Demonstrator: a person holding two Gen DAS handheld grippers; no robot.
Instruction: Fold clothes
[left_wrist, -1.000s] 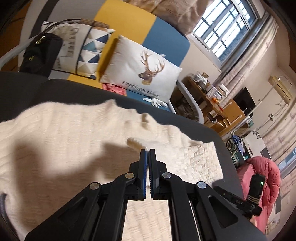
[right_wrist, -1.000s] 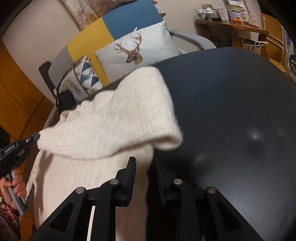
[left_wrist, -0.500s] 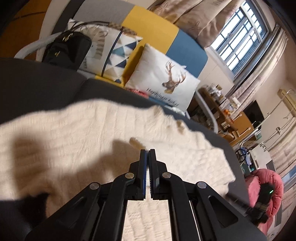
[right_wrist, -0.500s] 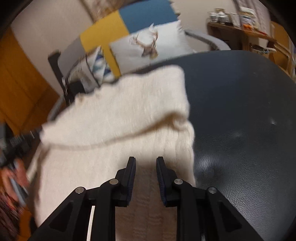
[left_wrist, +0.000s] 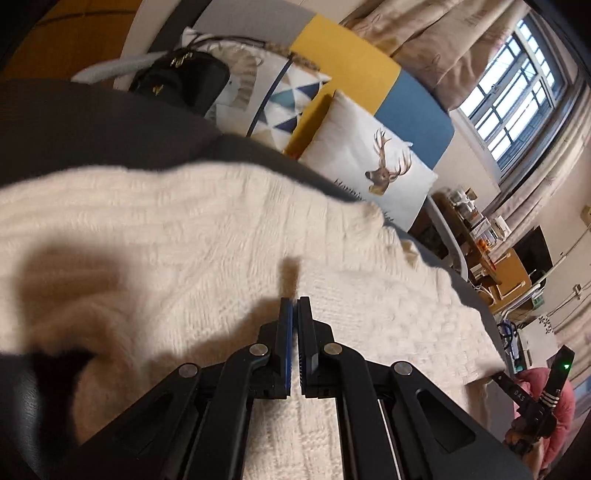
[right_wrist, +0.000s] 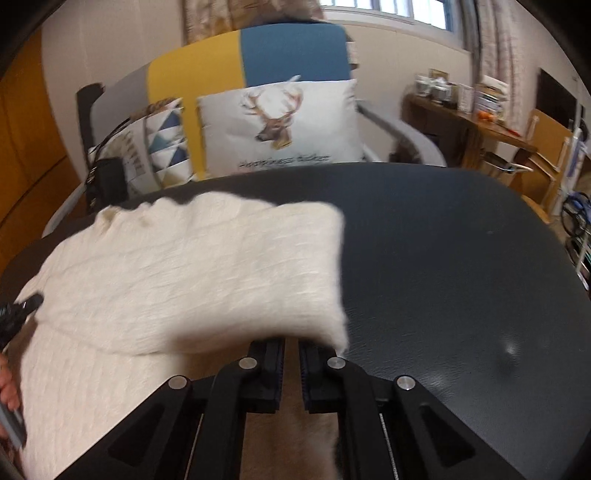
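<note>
Behind the dark bench (right_wrist: 443, 240) stands a grey, yellow and blue sofa (right_wrist: 288, 51) with a deer-print cushion (right_wrist: 280, 122) and a triangle-patterned cushion (right_wrist: 162, 144). Daylight enters a barred window (left_wrist: 517, 99) hung with beige curtains (left_wrist: 436, 33). A cluttered wooden desk (right_wrist: 476, 125) lines the cream wall.

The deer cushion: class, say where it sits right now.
In the right wrist view the deer cushion leans against the yellow and blue sofa back, just beyond the dark table's far edge, beside the triangle-patterned cushion on its left.
</note>
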